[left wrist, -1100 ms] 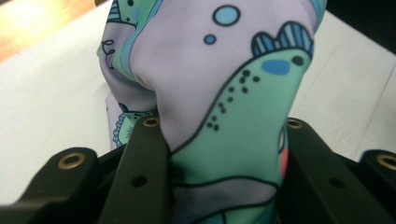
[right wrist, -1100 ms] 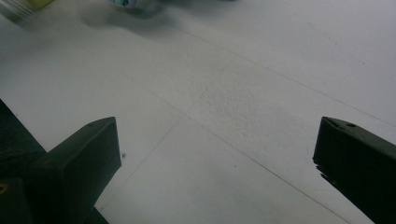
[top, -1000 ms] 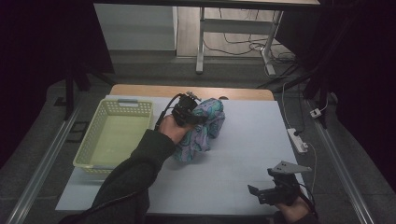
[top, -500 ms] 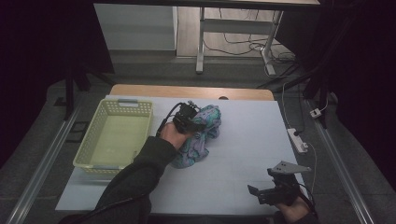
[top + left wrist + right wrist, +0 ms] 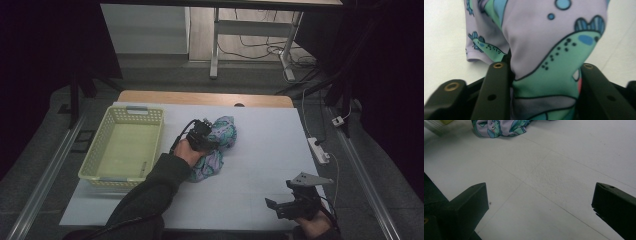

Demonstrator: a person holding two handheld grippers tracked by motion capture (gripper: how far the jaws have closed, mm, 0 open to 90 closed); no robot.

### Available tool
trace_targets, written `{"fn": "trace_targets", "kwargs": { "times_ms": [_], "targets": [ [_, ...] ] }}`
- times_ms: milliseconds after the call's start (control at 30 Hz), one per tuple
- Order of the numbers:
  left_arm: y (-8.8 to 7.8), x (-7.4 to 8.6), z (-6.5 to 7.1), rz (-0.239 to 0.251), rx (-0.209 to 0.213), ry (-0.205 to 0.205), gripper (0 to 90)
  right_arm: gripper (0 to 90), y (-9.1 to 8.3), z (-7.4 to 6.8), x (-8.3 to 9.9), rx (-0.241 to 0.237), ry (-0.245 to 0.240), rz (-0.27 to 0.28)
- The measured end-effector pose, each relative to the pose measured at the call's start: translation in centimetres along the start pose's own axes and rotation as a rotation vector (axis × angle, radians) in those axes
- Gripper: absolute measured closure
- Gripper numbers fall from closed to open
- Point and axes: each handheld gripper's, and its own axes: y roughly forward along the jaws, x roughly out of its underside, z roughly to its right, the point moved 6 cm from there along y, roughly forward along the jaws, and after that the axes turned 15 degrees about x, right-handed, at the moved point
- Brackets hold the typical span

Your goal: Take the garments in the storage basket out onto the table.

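Observation:
A crumpled garment (image 5: 221,136), lilac with green and blue dinosaur prints, lies on the white table (image 5: 260,165) just right of the basket. My left gripper (image 5: 202,134) sits on its left part, with a hand and a dark sleeve behind it. In the left gripper view a fold of the garment (image 5: 544,47) is pinched between the two black jaws of my left gripper (image 5: 544,72). My right gripper (image 5: 274,207) rests near the table's front right edge. In the right gripper view its jaws (image 5: 540,195) stand wide open over bare table, with the garment (image 5: 501,127) far ahead.
A pale yellow-green plastic basket (image 5: 120,181) with nothing in it stands at the table's left. A white power strip (image 5: 318,150) lies off the right edge. A wooden strip (image 5: 205,98) borders the far side. Metal table legs and cables are on the floor beyond.
My left gripper has pulled back toward the person with the garment in it, and the garment has bunched and shifted nearer. The right gripper has stayed put.

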Motion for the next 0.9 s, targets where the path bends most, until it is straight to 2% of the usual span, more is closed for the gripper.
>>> {"fn": "trace_targets", "kwargs": {
  "times_ms": [133,200,300,433,500,600,900],
  "targets": [
    [0.8,0.6,-0.4,-0.013,-0.01,-0.001,51.3,0.4,0.0,0.0,0.0,-0.003,-0.001,0.0],
    [1.0,0.7,-0.5,-0.002,-0.01,0.009,46.9,0.4,0.0,0.0,0.0,-0.003,-0.001,-0.001],
    [1.1,0.6,-0.5,-0.017,-0.025,0.013,40.9,0.4,0.0,-0.1,0.0,-0.002,-0.002,-0.004],
    [0.8,0.4,-0.5,-0.019,-0.032,0.01,27.3,0.4,0.0,-0.1,0.0,-0.002,-0.002,-0.004],
    [0.5,0.3,-0.6,-0.006,-0.023,0.007,23.2,0.5,0.0,0.0,0.0,-0.002,-0.002,-0.004],
    [0.0,0.2,-0.4,-0.014,-0.033,0.002,18.9,0.5,0.0,-0.1,0.0,-0.002,-0.002,-0.004],
    [-1.4,-0.4,0.5,0.033,0.025,0.015,8.7,0.5,0.0,-0.1,0.0,0.001,-0.006,-0.004]
  ]
}}
